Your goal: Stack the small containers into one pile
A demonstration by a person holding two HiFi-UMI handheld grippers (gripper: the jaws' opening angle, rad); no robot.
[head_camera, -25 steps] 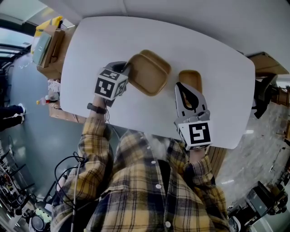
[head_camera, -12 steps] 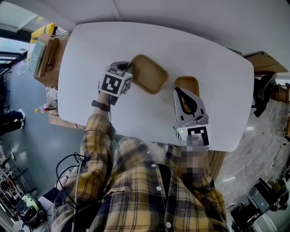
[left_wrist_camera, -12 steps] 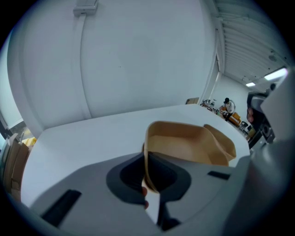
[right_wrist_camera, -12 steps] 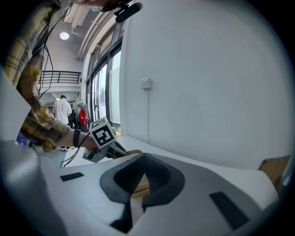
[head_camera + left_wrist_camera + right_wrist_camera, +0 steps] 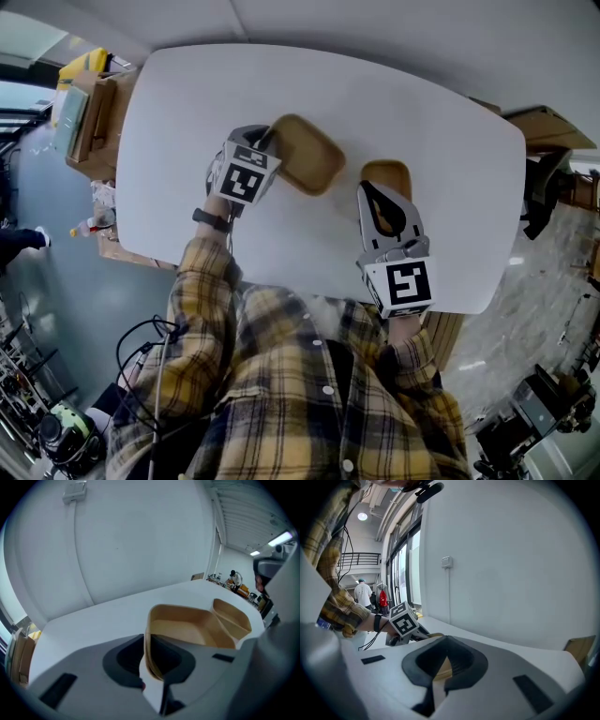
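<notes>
The white desk [image 5: 187, 112] carries two tan containers. The large container [image 5: 309, 155] is near the middle of the desk. The small container [image 5: 392, 173] lies to its right, a little closer to the near edge, and the two are apart in the head view.

The left gripper [image 5: 266, 141] has its jaws pressed on the left wall of the large container [image 5: 187, 627]. In the left gripper view [image 5: 152, 663] this wall stands upright between them, and the small container [image 5: 232, 616] shows just behind the large one.

The right gripper [image 5: 367, 187] is at the near left rim of the small container. In the right gripper view [image 5: 440, 667] its jaws are almost together, with a tan piece of that rim caught between them.

Compared with one second ago, the left gripper has shifted a little to the right, and the large container looks smaller and more compact in the head view. The right gripper stays at the same rim of the small container. Both holds are unchanged.
</notes>
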